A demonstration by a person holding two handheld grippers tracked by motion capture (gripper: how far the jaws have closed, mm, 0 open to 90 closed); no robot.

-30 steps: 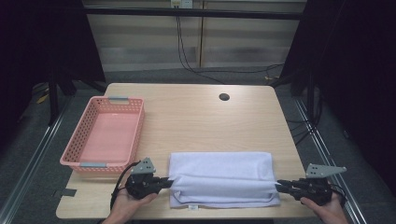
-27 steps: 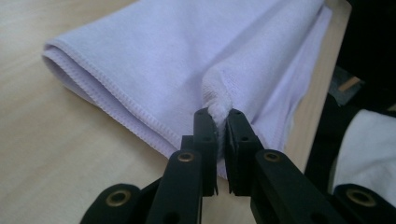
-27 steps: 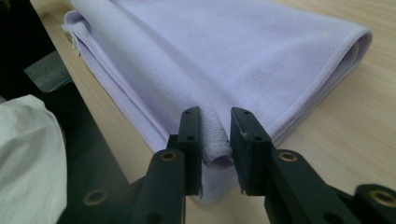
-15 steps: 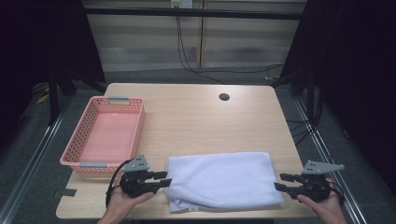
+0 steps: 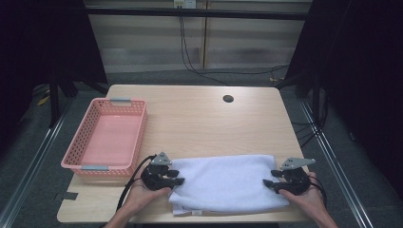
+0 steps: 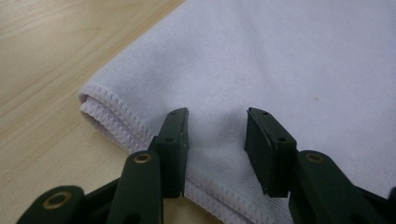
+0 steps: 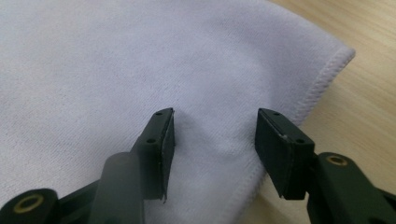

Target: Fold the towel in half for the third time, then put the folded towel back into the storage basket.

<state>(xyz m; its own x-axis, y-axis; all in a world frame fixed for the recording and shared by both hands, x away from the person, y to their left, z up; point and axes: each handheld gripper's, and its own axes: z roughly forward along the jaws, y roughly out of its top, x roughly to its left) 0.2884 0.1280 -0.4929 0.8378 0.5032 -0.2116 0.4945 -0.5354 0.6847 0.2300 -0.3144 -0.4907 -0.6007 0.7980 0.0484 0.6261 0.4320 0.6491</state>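
Observation:
A white folded towel [image 5: 223, 183] lies flat near the table's front edge. My left gripper [image 5: 177, 177] sits at the towel's left end and my right gripper [image 5: 267, 179] at its right end, each held by a hand. In the left gripper view the towel [image 6: 280, 60] lies under the left gripper [image 6: 217, 135], whose jaws have just been opening; the cloth between them bulges slightly and the pads stand off it. In the right gripper view the right gripper [image 7: 215, 140] stands open over the hemmed corner of the towel [image 7: 140, 60], its jaws also just opened and gripping nothing.
A pink mesh basket [image 5: 81, 142] stands empty at the table's left side. A round cable hole [image 5: 228, 99] sits near the far edge. Bare wood stretches behind the towel. Cables trail from both grippers toward the front edge.
Both grippers were shut on the towel's ends, holding it taut. They have let go, their jaws now stand apart, and the towel lies slack on the table.

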